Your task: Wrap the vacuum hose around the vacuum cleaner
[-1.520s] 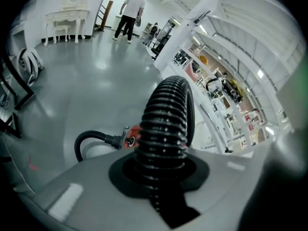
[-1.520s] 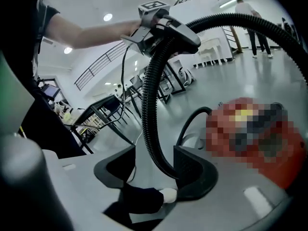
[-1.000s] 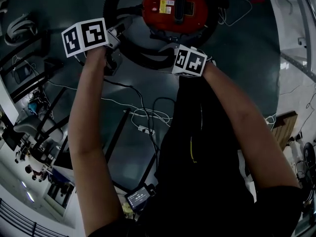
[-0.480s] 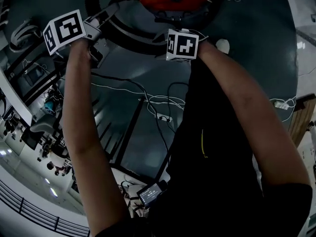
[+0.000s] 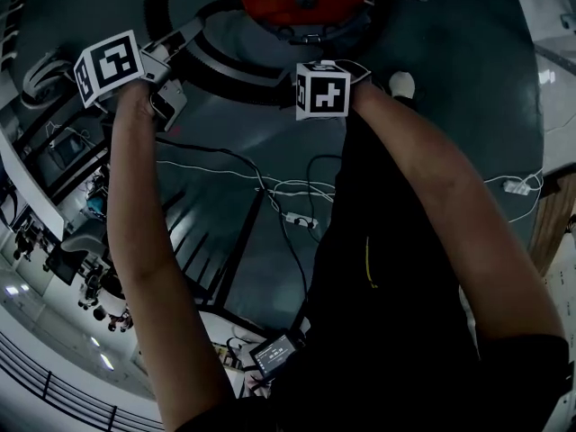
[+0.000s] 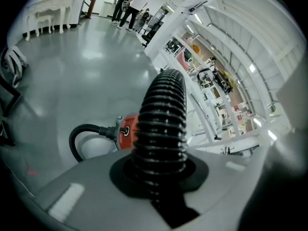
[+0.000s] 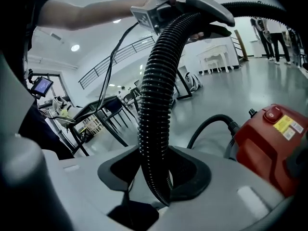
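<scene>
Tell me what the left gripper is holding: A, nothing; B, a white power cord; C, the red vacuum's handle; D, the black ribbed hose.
D: the left gripper is clamped on the hose, which runs out from between its jaws.

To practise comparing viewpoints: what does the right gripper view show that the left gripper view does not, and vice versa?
Only the right gripper view: the left gripper clamping the hose overhead, and the yellow label on the vacuum cleaner. Only the left gripper view: cluttered shelves behind white framing. Both: the ribbed black hose close up, and the red vacuum cleaner.
</scene>
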Demonstrator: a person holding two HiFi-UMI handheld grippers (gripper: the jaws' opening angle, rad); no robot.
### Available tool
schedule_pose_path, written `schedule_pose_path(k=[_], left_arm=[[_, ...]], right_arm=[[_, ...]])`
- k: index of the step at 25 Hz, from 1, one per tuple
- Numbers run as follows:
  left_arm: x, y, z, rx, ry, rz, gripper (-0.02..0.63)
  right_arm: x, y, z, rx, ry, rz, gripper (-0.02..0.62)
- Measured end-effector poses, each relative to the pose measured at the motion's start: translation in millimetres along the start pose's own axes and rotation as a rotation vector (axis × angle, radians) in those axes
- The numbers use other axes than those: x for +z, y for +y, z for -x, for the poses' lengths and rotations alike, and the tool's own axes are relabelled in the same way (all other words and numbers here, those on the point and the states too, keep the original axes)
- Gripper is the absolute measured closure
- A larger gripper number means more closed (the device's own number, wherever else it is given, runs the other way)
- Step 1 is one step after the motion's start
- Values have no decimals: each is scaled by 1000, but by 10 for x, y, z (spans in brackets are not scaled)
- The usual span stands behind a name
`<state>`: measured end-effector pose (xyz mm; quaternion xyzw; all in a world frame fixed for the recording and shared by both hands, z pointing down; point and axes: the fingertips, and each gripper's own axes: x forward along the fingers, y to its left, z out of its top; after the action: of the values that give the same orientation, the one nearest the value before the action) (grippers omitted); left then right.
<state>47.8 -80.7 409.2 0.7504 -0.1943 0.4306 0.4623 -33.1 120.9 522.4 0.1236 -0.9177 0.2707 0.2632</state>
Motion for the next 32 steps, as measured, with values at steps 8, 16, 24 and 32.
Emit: schedule_pose_path(k=[8, 16, 24, 32], left_arm=[[29, -73, 51, -3, 19, -8, 526], [-18, -217, 260, 10, 36, 10, 526], [15, -465, 365, -3, 14, 24, 527], [149, -492, 410, 14, -22, 56, 526]], right_arm=[[36, 165, 407, -21, 89, -25, 419], [336, 621, 740, 16, 157, -57, 420], [348, 775, 1177, -6, 277, -55, 423], [388, 621, 1571, -35, 369, 0, 431]])
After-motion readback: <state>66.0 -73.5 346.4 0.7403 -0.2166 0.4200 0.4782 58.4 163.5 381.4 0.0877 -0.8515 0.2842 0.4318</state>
